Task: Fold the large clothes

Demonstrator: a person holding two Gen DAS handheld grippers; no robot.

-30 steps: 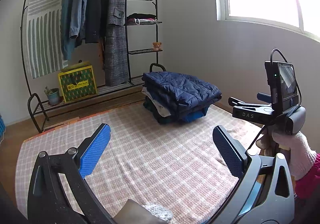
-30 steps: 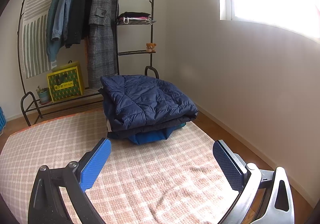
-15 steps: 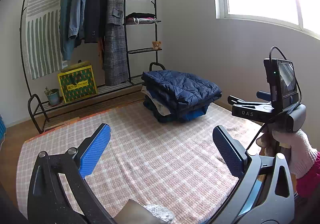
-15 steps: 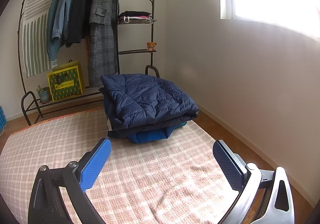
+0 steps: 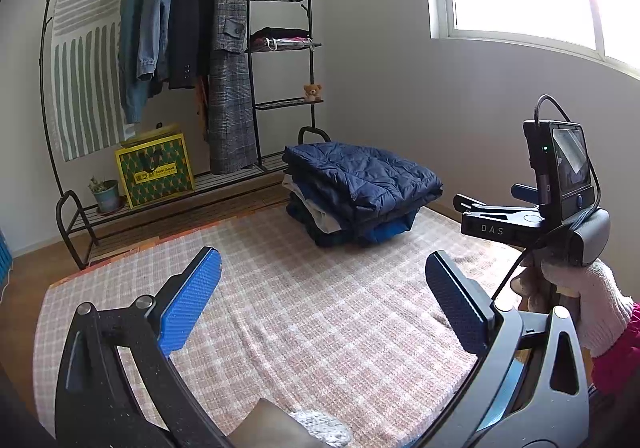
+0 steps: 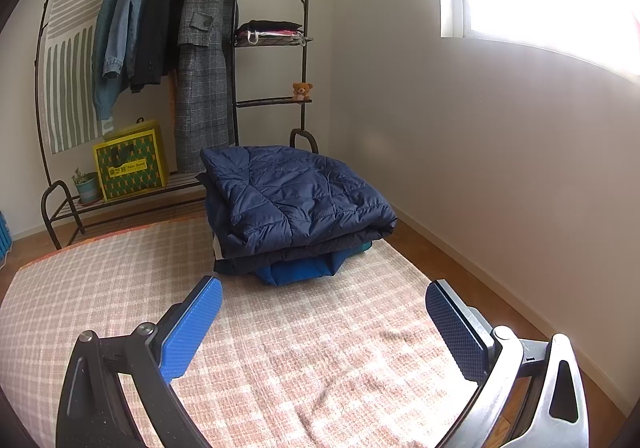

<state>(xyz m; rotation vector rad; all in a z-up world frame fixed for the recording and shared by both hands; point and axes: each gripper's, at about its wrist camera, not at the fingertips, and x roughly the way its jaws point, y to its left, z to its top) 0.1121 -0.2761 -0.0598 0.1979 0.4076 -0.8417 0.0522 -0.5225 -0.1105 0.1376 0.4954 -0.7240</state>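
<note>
A stack of folded clothes topped by a navy quilted jacket (image 5: 360, 176) lies at the far right corner of the pink checked rug (image 5: 312, 312); it also shows in the right wrist view (image 6: 296, 196). My left gripper (image 5: 320, 272) is open and empty, held above the rug, well short of the stack. My right gripper (image 6: 324, 300) is open and empty, above the rug just in front of the stack. The right gripper's body and gloved hand (image 5: 560, 224) show at the right of the left wrist view.
A black clothes rack (image 5: 184, 48) with several hanging coats stands at the back wall, with a yellow-green box (image 5: 154, 170) and a potted plant (image 5: 105, 192) on its lower shelf. A small teddy bear (image 6: 301, 90) sits on a shelf. White wall and window at right.
Both views have shifted only slightly; the stack sits a little farther off in the left wrist view. Both grippers stay open and empty.
</note>
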